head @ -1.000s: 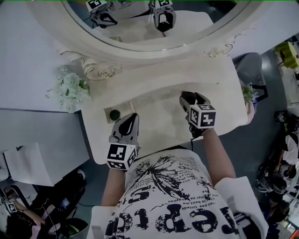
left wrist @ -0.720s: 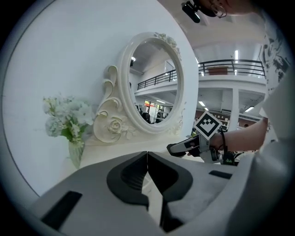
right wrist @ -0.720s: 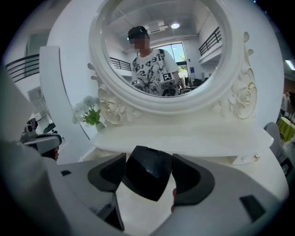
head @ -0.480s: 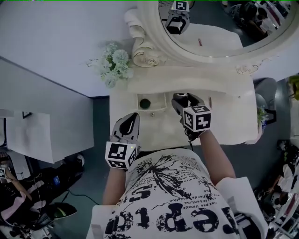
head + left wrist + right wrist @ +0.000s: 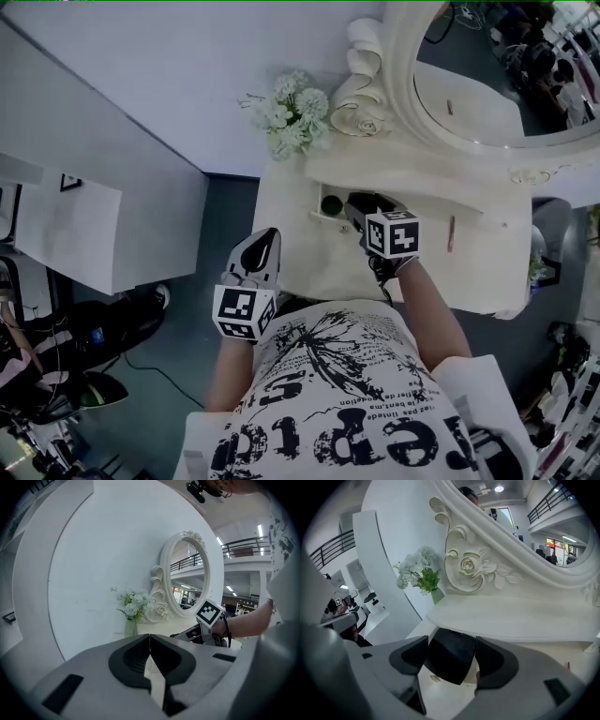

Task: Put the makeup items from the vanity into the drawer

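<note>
In the head view my right gripper (image 5: pixel 355 207) hovers over the left part of the cream vanity (image 5: pixel 469 272), shut on a black makeup case (image 5: pixel 360 201). The right gripper view shows that case (image 5: pixel 452 651) wedged between both jaws of the right gripper (image 5: pixel 452 663). Just left of it a small open compartment (image 5: pixel 317 212) holds a dark round item (image 5: pixel 331 203). A thin pinkish stick (image 5: pixel 451 232) lies on the vanity top further right. My left gripper (image 5: pixel 265 239) hangs off the vanity's left front corner; its jaws (image 5: pixel 150 654) are shut with nothing between them.
A vase of white flowers (image 5: pixel 287 112) stands at the vanity's back left corner, beside the ornate oval mirror (image 5: pixel 487 84). A white wall runs behind. Left of the vanity is grey floor and a white cabinet (image 5: pixel 84 234).
The head view has swung, so the vanity now sits right of centre. My right gripper with the black case has moved left, close to the open compartment. The left gripper has stayed put.
</note>
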The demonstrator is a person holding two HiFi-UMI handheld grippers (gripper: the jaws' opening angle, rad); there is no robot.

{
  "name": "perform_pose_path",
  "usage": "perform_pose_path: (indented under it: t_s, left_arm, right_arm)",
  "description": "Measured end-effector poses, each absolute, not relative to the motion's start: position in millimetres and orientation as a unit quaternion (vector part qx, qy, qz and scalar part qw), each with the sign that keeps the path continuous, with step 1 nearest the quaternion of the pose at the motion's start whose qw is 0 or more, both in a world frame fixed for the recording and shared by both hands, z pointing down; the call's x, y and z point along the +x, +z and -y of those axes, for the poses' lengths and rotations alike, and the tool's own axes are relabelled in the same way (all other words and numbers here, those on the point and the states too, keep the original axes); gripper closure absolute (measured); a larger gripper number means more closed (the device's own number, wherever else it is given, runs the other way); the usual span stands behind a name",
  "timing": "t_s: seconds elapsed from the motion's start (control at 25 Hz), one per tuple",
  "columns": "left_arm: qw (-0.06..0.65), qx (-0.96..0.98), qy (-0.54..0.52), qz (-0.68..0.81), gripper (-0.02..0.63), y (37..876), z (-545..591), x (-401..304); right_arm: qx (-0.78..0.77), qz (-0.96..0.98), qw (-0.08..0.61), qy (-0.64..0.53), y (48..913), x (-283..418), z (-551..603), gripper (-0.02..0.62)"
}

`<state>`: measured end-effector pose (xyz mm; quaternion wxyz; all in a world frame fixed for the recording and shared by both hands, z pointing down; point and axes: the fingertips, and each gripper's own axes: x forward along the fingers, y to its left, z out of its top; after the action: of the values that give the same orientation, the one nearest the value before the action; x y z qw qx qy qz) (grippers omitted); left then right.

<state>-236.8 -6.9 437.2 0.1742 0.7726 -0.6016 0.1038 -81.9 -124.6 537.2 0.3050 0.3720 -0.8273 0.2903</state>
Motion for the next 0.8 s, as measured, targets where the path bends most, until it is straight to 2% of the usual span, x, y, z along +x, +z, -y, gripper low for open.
perform_pose_path:
  t_s: [0.28,0.8]
  left_arm:
    - [0.178,0.765,0.1,0.61,0.584,440,9,-250]
    - [0.179,0.79,0.1,0.578,0.584,445,36,-232]
  right_arm:
    - [0.386,0.803,0.334,0.308,555,-88,132,0.264]
    - [0.404,0.809,0.312,0.29,544,-75,136,0.259]
